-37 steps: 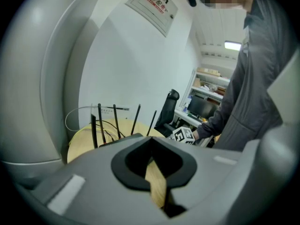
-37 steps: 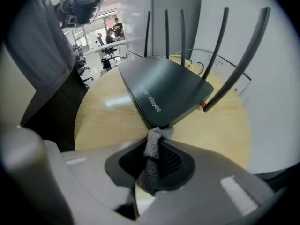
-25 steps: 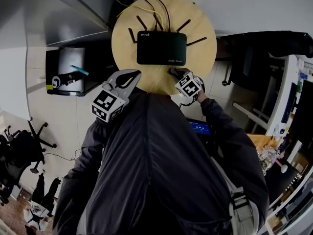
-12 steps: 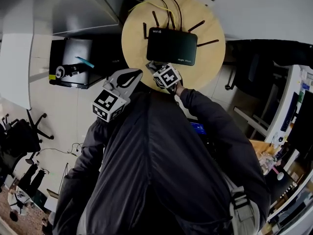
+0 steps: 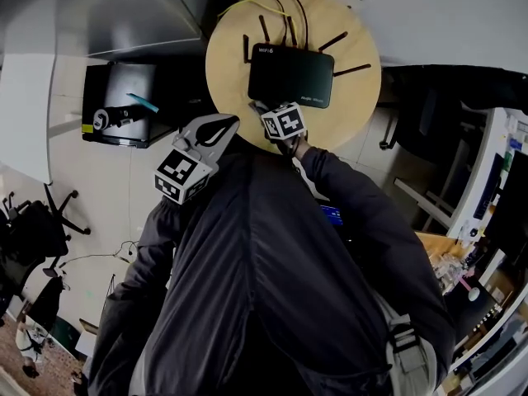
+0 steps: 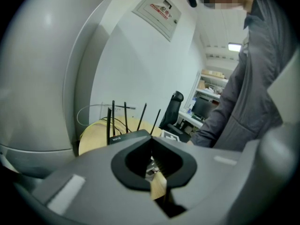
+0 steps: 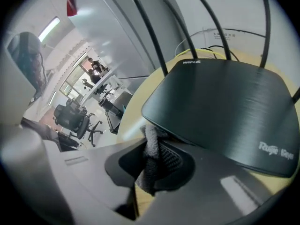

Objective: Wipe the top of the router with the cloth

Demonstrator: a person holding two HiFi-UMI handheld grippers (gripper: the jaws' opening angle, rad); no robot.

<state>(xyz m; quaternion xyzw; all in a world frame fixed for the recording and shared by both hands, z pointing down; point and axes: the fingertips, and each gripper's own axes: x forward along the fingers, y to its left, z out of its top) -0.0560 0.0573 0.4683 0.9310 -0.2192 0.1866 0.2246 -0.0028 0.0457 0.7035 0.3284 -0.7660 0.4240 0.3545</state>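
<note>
A black router with several antennas lies on a round wooden table. My right gripper is at the router's near-left corner and is shut on a grey cloth. In the right gripper view the cloth's top touches the router's front-left edge, just ahead of the right gripper. My left gripper hangs off the table's near-left rim, shut and holding nothing. In the left gripper view, past the left gripper, the router and its antennas show.
Yellow and black cables run off the back of the table behind the router. A dark low cabinet with tools stands to the left of the table. Office chairs stand on the floor farther left.
My right gripper has moved with the cloth from the router's front-right corner leftward to its front-left corner. The left gripper has stayed where it was.
</note>
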